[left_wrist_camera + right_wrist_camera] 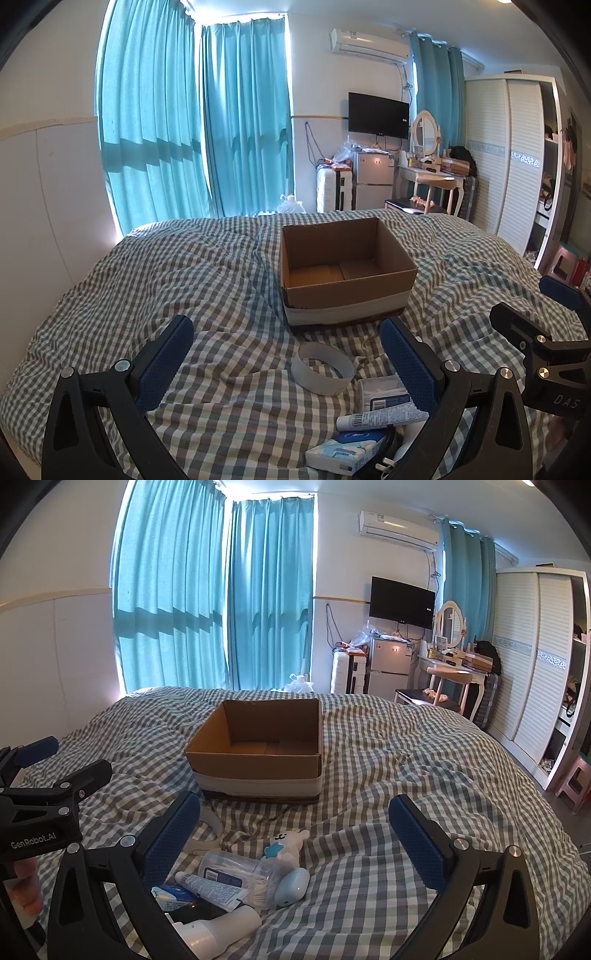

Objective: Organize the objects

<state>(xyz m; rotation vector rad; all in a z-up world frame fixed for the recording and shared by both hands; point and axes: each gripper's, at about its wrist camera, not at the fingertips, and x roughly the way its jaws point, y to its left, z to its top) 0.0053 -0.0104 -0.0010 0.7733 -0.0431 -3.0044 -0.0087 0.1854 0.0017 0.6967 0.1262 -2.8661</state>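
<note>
Nearest the lens, a small heap of toiletries is lying on the checked bedspread (221, 280), and both tongs are hovering over it with jaws standing wide, gripping nothing. The left gripper (286, 349) is showing the heap low and to its right; the right gripper (295, 825) is seeing it low and to its left. Each tool is also appearing at the edge of the other's view.

One cardboard box (345, 271) is sitting open-topped on the bedspread just beyond the heap, a pale band of tape wrapping its lower wall. Its inside is showing only bare brown floor and walls.

One clear tub of cotton swabs (242, 873) is lying on its side in the heap. Counting the loose things: one white tape ring (322, 373) is resting closest to the box; one tube with printed text (210, 886) is leaning across the tub; one blue-and-white tissue pack (341, 452) is lying at the near edge; one white bear-shaped toy with a blue star (284, 845) is lying beside the tub; one pale blue rounded gadget (291, 888) is touching the tub's end; and one white cylindrical device (218, 925), possibly a small fan or torch, is lying closest to the right camera, too cropped to name surely.
</note>
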